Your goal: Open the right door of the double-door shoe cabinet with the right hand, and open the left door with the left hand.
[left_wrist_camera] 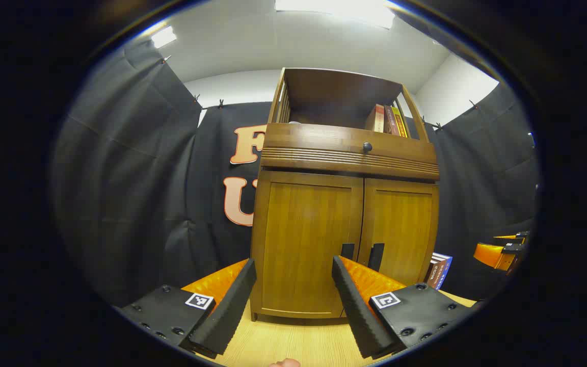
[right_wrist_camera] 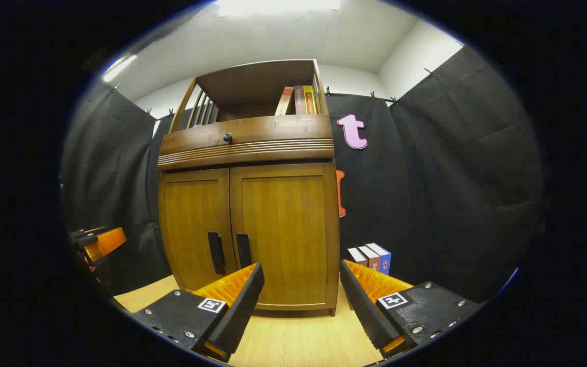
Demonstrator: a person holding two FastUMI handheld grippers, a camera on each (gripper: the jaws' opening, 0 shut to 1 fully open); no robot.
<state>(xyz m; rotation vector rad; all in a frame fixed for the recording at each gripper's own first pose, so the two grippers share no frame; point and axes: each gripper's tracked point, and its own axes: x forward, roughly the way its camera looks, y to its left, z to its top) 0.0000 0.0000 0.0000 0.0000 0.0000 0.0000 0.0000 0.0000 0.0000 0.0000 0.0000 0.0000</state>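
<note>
1. Cabinet first: the brown wooden double-door shoe cabinet (left_wrist_camera: pixel 344 204) stands in the centre of the left gripper view, on a light wooden floor (left_wrist_camera: pixel 293 341), with both doors closed.
2. Its left door (left_wrist_camera: pixel 306 244) and right door (left_wrist_camera: pixel 400 229) meet at the middle; each carries a flat black vertical handle, the left handle (left_wrist_camera: pixel 347 251) and the right handle (left_wrist_camera: pixel 375 256), close beside the seam.
3. Left gripper (left_wrist_camera: pixel 288 300) has its jaws wide apart and empty, low in the frame, not touching the cabinet.
4. Right gripper (right_wrist_camera: pixel 301 300) also has its jaws spread and empty, at the bottom of the right gripper view, in front of the right door (right_wrist_camera: pixel 286 234).
5. I judge the doors stiff, light wooden panels on side hinges; the thin handles are the best place to pinch, and they may be a little slippery.
6. For room: the doors swing outward toward the grippers, so each hand must pull back along an arc.
7. Some upright books (right_wrist_camera: pixel 372 257) stand on the floor at the cabinet's lower right; the right door could come near them.
</note>
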